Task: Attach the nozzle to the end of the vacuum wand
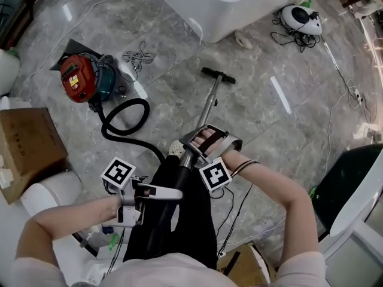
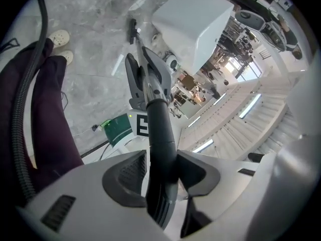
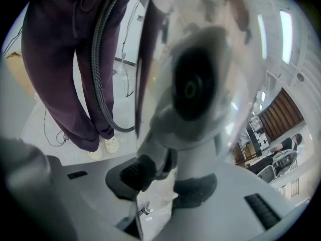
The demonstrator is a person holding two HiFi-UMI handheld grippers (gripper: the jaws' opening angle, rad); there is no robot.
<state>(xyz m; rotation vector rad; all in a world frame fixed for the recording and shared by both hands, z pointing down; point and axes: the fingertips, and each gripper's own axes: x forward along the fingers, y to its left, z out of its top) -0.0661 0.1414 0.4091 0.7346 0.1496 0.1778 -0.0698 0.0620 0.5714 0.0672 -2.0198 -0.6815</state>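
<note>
The silver vacuum wand (image 1: 206,115) slants down to the floor, where a black T-shaped nozzle (image 1: 218,75) sits at its far end. My right gripper (image 1: 194,145) is shut on the wand's upper end; in the right gripper view the wand (image 3: 193,134) is a blurred silver tube between the pads of that gripper (image 3: 160,179). My left gripper (image 1: 170,193) is lower and closer to me. In its own view that gripper (image 2: 160,172) has both pads against the black hose handle (image 2: 158,129). Beyond them are the right gripper (image 2: 145,79) and the nozzle (image 2: 133,29).
A ribbed black hose (image 1: 122,121) loops from the handle to a red canister vacuum (image 1: 81,76) at the left. A large white tub (image 1: 239,2) stands behind the nozzle. A cardboard box (image 1: 27,142) is at the left, cables and a white device (image 1: 301,18) at the upper right.
</note>
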